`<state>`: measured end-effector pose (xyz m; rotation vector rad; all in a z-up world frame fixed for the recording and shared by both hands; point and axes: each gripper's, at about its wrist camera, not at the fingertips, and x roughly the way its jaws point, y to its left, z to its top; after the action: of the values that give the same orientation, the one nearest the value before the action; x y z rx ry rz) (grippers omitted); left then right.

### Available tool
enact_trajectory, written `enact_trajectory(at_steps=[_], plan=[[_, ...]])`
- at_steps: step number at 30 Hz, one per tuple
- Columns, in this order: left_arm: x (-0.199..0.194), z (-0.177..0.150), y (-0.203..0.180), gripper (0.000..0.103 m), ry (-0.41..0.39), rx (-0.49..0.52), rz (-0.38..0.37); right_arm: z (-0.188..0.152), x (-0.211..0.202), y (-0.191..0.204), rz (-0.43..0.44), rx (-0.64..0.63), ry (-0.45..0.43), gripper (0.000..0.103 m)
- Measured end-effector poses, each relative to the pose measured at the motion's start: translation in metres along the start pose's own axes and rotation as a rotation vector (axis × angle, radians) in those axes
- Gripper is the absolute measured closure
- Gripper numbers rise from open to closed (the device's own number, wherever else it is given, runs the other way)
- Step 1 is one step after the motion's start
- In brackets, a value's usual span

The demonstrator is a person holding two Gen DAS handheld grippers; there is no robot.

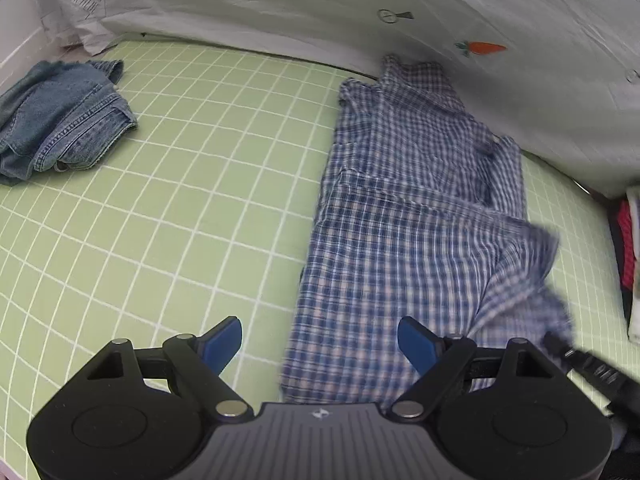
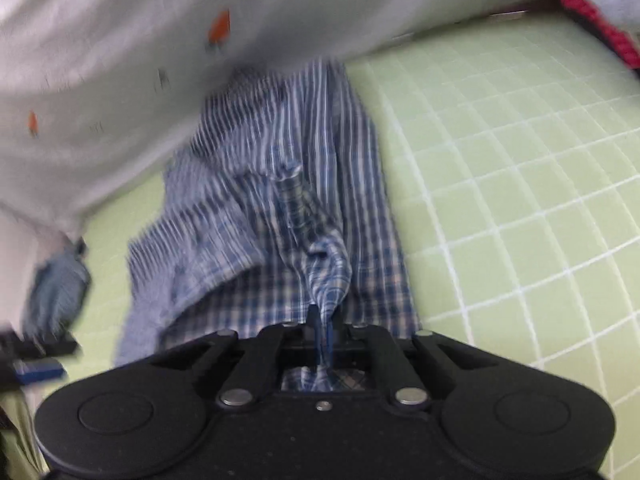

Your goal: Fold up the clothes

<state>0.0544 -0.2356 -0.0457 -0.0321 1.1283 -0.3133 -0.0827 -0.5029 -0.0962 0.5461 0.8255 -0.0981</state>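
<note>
A blue and white checked shirt (image 1: 400,208) lies lengthwise on the green grid mat (image 1: 192,184), partly folded. My left gripper (image 1: 320,344) is open and empty, hovering over the shirt's near left edge. My right gripper (image 2: 322,320) is shut on a pinched fold of the checked shirt (image 2: 280,200) and lifts it off the mat (image 2: 500,160). In the left wrist view the lifted shirt part is blurred at the right, with the right gripper's black tip (image 1: 576,360) just below it.
A folded denim garment (image 1: 60,120) lies at the mat's far left. A white quilt with carrot prints (image 1: 360,12) runs along the far edge. Red and white items (image 1: 628,248) sit at the right edge.
</note>
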Motion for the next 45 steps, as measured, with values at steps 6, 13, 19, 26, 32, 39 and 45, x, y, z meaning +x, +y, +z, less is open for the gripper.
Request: enact_trajectory(at_steps=[6,13,19,26,32,39,45], plan=[[0.005,-0.014,-0.004,0.017,0.021,0.027,0.044,-0.002,0.0,-0.003,-0.221,-0.033,0.002,0.079],[0.016,-0.025,0.001,0.015,0.075,0.022,0.072,-0.009,-0.009,0.023,-0.305,-0.214,-0.076,0.037],[0.026,-0.018,0.004,0.013,0.085,0.016,0.097,-0.006,0.021,0.042,-0.3,-0.318,-0.041,0.034],[0.049,-0.003,0.009,0.013,0.126,-0.011,0.125,0.003,0.05,0.08,-0.261,-0.411,-0.069,0.021],[0.061,0.007,0.006,0.013,0.14,0.0,0.127,0.008,0.064,0.096,-0.24,-0.452,-0.104,0.018],[0.065,-0.003,0.008,0.013,0.196,-0.033,0.056,0.008,0.05,0.054,-0.313,-0.302,-0.072,0.012],[0.069,-0.019,0.013,0.015,0.264,-0.105,-0.038,-0.005,0.042,0.002,-0.327,-0.074,-0.005,0.01]])
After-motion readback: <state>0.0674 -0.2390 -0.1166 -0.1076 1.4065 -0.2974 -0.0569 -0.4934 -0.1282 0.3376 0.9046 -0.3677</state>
